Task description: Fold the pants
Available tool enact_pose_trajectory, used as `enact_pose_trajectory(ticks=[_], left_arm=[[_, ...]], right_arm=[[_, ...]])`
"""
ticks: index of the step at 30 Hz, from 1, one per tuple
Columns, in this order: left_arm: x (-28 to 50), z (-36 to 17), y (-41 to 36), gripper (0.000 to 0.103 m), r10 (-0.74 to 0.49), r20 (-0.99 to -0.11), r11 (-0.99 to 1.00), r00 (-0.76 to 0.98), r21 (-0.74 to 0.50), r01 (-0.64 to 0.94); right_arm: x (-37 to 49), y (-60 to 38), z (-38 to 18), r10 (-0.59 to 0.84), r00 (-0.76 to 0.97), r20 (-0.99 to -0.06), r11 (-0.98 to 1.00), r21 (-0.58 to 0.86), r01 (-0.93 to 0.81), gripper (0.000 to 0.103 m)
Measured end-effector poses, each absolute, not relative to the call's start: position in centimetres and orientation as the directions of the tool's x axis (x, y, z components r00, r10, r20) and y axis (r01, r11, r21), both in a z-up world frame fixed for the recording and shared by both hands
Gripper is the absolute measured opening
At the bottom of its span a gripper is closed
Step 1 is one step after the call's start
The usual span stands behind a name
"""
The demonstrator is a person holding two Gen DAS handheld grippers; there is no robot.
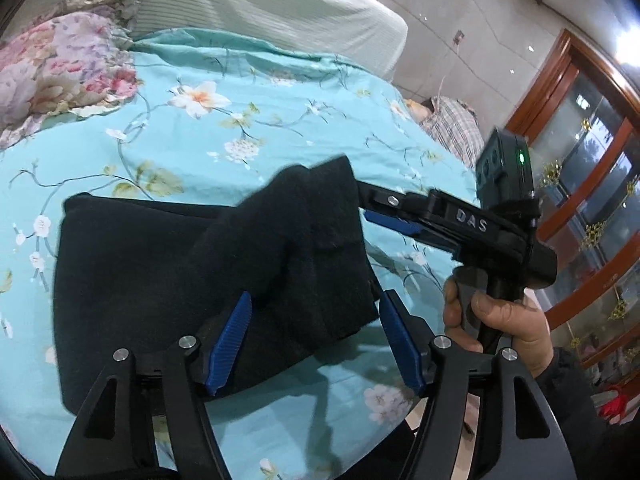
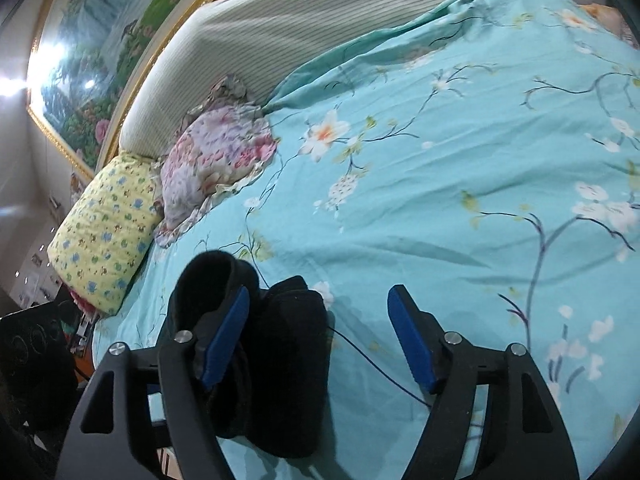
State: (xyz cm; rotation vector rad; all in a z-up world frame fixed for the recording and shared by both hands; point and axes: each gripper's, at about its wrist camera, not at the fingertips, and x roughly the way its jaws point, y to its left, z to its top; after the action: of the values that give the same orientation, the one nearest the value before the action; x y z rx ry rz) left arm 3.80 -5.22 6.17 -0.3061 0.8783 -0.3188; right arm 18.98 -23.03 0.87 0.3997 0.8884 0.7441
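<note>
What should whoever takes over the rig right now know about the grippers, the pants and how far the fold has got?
Left gripper: open, the folded edge of the pants lies between its pads, unpinched.
Right gripper: open, pants by its left finger, no grip visible.
Pants: dark bundle on the turquoise floral bedspread, near the bed's edge.
Done: folded over into a compact stack, top flap humped.
Left: flatten or tidy the top layer, probably one more fold if a smaller bundle is wanted.

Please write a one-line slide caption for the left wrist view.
Both grippers stand open around folded black pants on a floral turquoise bedspread.
</note>
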Motion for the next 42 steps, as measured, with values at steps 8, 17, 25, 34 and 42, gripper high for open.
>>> enact_pose_trajectory(ticks=[8, 17, 25, 34, 42], left_arm=[[2.5, 7.2, -1.4, 0.067, -0.359, -0.672, 0.905, 0.648, -0.420, 0.065], [2.0, 7.2, 1.8, 0.068, -0.323, -0.663, 0.895, 0.675, -0.445, -0.009], [1.5, 6.9, 4.1, 0.070, -0.294, -0.663, 0.887, 0.689, -0.458, -0.062], [1.5, 5.8, 6.5, 0.071, -0.265, -0.675, 0.871, 0.688, -0.474, -0.130], [2.2, 4.3, 7.7, 0.073, -0.273, -0.694, 0.854, 0.666, -0.494, -0.164]], right_arm=[[17.8, -24.2, 1.6, 0.739, 0.436, -0.514, 0.669, 0.637, -0.383, 0.083], [16.2, -23.0, 2.8, 0.752, 0.417, -0.510, 0.657, 0.629, -0.415, 0.085], [14.9, -21.7, 3.3, 0.746, 0.402, -0.531, 0.666, 0.613, -0.425, 0.090], [13.7, -20.2, 2.8, 0.725, 0.379, -0.575, 0.688, 0.592, -0.419, 0.097], [13.1, -19.7, 1.4, 0.728, 0.356, -0.586, 0.685, 0.611, -0.396, 0.097]])
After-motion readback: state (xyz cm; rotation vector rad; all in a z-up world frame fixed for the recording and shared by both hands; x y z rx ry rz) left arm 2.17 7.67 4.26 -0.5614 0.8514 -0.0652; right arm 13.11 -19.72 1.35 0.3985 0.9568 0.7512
